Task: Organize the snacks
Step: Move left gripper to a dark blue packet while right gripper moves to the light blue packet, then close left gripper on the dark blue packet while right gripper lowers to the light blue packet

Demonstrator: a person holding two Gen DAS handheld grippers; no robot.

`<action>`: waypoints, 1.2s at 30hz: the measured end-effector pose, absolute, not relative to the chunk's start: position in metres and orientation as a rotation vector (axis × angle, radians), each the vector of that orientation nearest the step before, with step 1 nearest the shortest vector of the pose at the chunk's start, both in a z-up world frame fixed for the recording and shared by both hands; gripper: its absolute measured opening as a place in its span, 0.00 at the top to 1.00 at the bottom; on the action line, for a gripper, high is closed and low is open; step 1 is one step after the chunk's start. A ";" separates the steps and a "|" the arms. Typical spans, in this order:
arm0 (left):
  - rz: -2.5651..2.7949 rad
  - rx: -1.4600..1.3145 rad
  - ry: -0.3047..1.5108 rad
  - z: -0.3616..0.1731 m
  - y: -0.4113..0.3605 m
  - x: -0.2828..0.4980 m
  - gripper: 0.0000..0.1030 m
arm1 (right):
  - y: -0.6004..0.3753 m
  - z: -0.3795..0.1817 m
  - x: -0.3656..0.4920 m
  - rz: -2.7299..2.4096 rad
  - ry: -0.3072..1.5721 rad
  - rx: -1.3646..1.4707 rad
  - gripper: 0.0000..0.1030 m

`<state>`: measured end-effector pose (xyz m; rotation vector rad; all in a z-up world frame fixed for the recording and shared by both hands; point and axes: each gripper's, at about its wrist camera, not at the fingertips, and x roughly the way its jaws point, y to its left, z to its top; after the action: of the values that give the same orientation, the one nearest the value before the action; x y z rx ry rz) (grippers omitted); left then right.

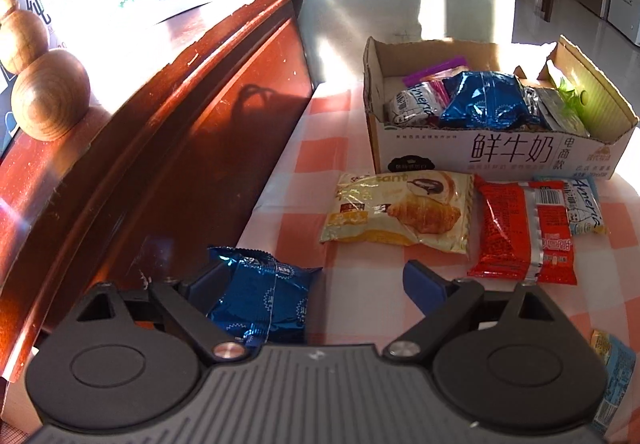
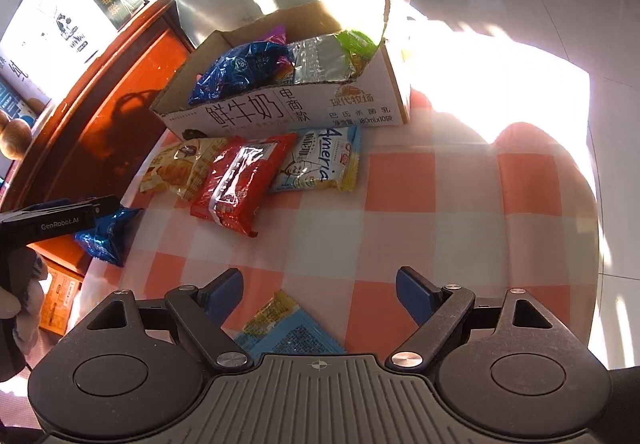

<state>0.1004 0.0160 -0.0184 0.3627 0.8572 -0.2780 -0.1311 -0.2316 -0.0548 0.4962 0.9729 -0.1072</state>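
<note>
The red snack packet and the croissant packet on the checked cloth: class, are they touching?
Touching. In the right wrist view the red snack packet lies overlapping the edge of the croissant packet, with no cloth showing between them.

The counter's checked cloth (image 2: 400, 179) carries a cardboard box (image 2: 304, 107) at twelve o'clock, with croissant packet (image 2: 176, 167), red packet (image 2: 236, 183) and pale-blue packet (image 2: 316, 163) just beside it; a blue foil packet (image 2: 108, 236) lies at nine.

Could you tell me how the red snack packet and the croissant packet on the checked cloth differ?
The red snack packet is glossy red foil; the croissant packet is pale yellow with a croissant pictured. The red one shows its seamed, barcoded back, the croissant one its printed front. In the right wrist view the red packet overlaps the croissant packet's edge. Both lie flat before the cardboard box.
</note>
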 end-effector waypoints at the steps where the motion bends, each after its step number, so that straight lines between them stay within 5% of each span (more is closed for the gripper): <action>1: -0.272 0.371 0.858 -0.020 0.018 0.100 0.09 | -0.229 -0.056 -0.133 -0.111 0.985 0.503 0.17; 15: -0.321 0.587 0.792 -0.047 0.031 0.097 0.09 | -0.187 -0.089 -0.141 -0.256 1.124 0.676 0.17; 27: -0.341 0.486 0.824 -0.068 0.042 0.120 0.10 | -0.150 -0.087 -0.115 -0.353 1.041 0.463 0.11; 29: -0.341 0.461 0.836 -0.070 0.044 0.124 0.13 | -0.147 -0.087 -0.116 -0.331 1.030 0.428 0.12; 33: -0.358 0.371 0.909 -0.077 0.049 0.130 0.37 | -0.147 -0.086 -0.115 -0.271 1.010 0.385 0.18; 36: -0.394 0.315 0.946 -0.074 0.050 0.128 0.37 | -0.145 -0.084 -0.111 -0.168 0.989 0.333 0.24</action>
<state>0.1283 0.0496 -0.0743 0.3146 0.9460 -0.3936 -0.1111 -0.1450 -0.0840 0.3331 0.9890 -0.1675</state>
